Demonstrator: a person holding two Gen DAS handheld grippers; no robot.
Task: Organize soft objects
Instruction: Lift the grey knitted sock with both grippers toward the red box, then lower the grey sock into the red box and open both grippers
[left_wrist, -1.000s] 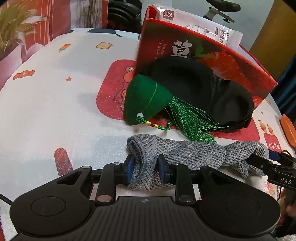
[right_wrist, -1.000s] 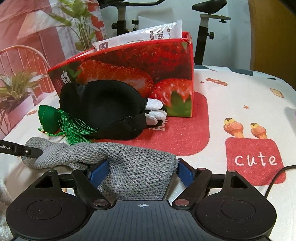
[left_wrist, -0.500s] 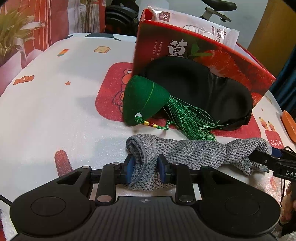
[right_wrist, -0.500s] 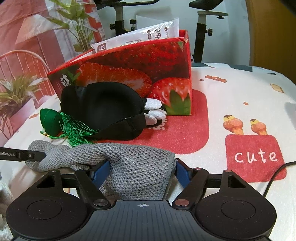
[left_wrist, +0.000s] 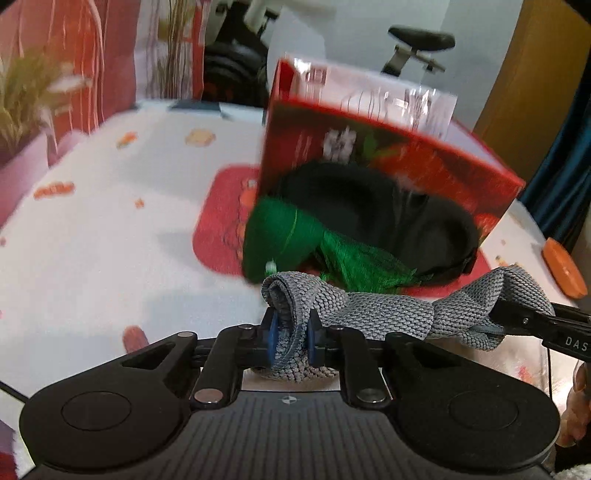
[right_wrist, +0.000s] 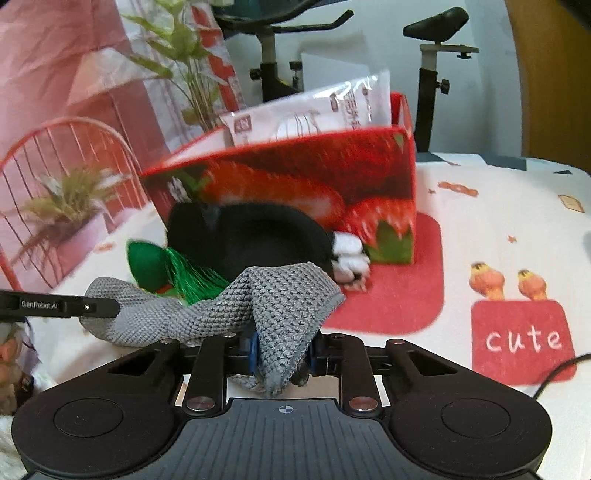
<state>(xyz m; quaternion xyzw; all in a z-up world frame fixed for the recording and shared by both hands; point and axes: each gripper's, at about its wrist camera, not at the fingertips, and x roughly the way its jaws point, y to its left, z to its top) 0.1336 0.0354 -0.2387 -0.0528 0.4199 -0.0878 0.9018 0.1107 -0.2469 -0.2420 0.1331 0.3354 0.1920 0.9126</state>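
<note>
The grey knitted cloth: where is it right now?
The grey knitted cloth hangs stretched between the closing left gripper and right gripper, one end pinched in each, just in front of the green tasselled pouch and black mask.

Two handheld claws grip opposite ends of one grey knitted cloth (left_wrist: 388, 306). The left claw (left_wrist: 290, 338) tilts downward, its jaws closing on the cloth's rolled end. The right claw (right_wrist: 282, 352) also tilts downward, jaws closing on the bunched other end. Part of a hand (left_wrist: 576, 406) shows behind the right claw.
</note>
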